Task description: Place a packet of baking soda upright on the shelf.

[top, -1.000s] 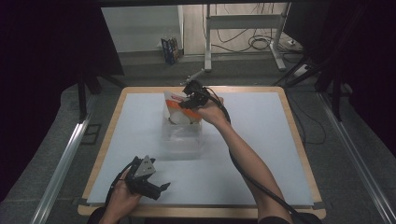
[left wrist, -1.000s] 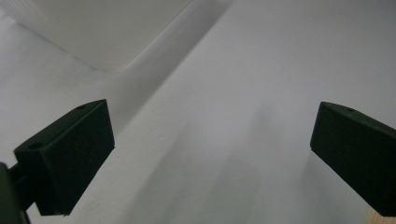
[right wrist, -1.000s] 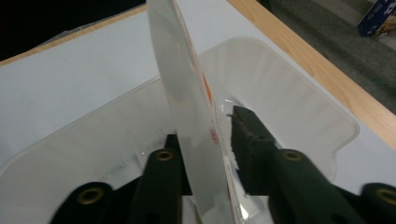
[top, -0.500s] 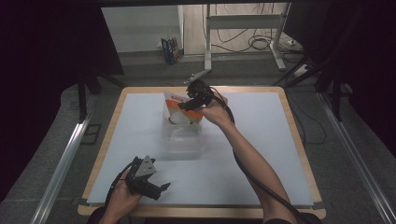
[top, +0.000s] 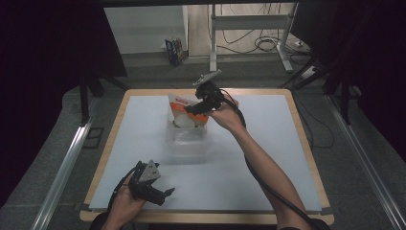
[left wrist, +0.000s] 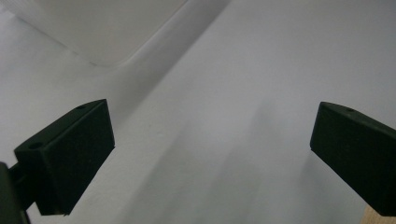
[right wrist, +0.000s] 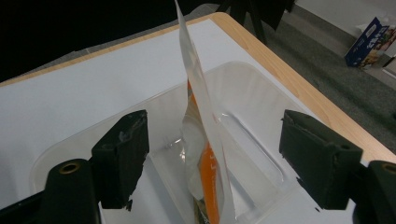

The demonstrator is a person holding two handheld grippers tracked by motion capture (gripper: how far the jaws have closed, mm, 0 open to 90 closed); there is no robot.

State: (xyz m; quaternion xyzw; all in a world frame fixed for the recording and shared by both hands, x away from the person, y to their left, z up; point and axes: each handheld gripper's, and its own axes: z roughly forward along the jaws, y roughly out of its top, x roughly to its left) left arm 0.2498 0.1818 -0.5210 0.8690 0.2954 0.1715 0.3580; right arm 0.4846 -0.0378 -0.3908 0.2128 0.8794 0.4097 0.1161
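The right gripper [top: 191, 109] hangs over the far middle of the table [top: 287, 158], jaws spread wide on either side of a white-and-orange pouch [top: 186, 111] without touching it. In the right gripper view [right wrist: 212, 154] the pouch [right wrist: 205, 154] stands upright on its edge (seen almost edge-on) inside a clear plastic tray [right wrist: 252, 140], its top rising between the two black jaws with open space on each side. The tray [top: 187, 143] sits on the white tabletop near the far wooden rim. The left gripper [top: 167, 192] rests low at the near left corner, held in the person's left hand [top: 125, 203]; its own view [left wrist: 212, 154] shows the jaws wide apart with nothing between them but bare white surface, a corner of the clear tray [left wrist: 107, 28] lying beyond.
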